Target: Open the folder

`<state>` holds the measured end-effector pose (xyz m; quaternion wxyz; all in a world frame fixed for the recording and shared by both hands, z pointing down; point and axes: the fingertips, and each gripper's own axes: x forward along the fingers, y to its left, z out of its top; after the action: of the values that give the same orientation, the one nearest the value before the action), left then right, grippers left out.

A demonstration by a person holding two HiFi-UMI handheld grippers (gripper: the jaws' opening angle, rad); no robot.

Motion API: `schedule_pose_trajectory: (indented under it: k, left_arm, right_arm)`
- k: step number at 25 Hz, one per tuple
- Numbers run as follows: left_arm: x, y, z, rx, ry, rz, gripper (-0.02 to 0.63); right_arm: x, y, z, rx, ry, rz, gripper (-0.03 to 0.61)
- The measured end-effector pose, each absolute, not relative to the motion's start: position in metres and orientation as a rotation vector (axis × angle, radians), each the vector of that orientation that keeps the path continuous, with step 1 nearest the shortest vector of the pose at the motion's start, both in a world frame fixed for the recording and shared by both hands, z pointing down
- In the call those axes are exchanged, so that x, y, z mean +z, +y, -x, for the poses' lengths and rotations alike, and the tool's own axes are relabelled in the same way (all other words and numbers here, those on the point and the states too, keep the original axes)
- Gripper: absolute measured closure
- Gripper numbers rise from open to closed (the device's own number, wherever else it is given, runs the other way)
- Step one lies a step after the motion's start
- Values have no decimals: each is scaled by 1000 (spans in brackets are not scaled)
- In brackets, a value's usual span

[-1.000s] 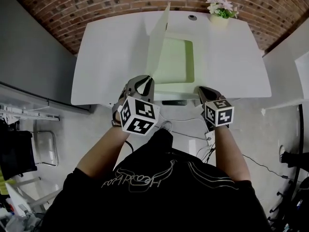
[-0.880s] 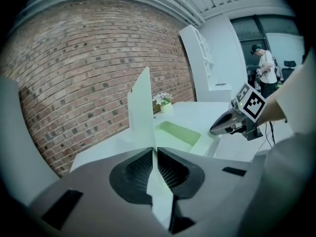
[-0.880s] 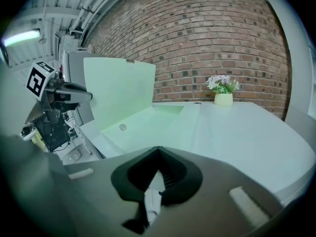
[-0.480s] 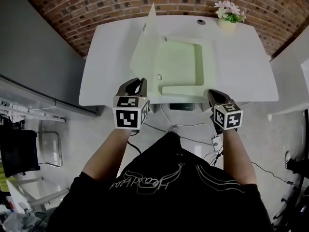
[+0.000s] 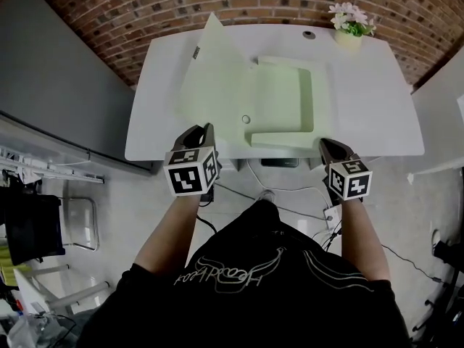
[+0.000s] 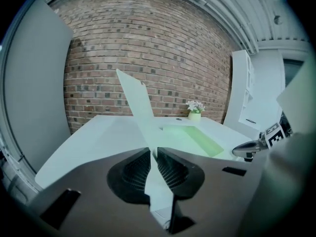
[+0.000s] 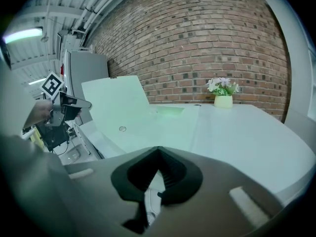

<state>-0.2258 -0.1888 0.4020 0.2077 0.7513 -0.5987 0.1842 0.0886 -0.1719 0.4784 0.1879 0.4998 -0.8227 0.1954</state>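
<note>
**Folder partly open on the counter, cover pinched in my left grip**

The pale green folder lies in the middle of the white counter, with its back leaf flat on the top. Its front cover is lifted off the counter and leans towards the counter's left side. One corner of the cover stands up towards the counter's far edge. A small round snap shows on the inside of the cover, close to the counter's near edge.

My left hand-held gripper sits at the counter's near edge, left of the middle. Seen from its own camera, the left hand-held gripper has its jaws nearly closed. They are clamped on the thin lower edge of the cover, which runs up and away between the ribbed pads.

My right hand-held gripper is at the counter's near edge, right of the middle, just beside the folder's near right corner. Its own view shows the jaws of the right hand-held gripper brought together at the tips, with nothing I can make out held between them.

A small pot of flowers stands at the counter's far right corner. A round cable hole is just to its left along the far edge. A brick wall runs behind the counter.
</note>
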Motion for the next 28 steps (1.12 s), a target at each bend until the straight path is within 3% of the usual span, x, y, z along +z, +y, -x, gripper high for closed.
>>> schedule_pose_trajectory:
  k: [28]
  left_arm:
    - [456,-194,291,522,-1855,-1703,505]
  right_arm:
    - [475,-171,-87,597,-2343,-1348,578]
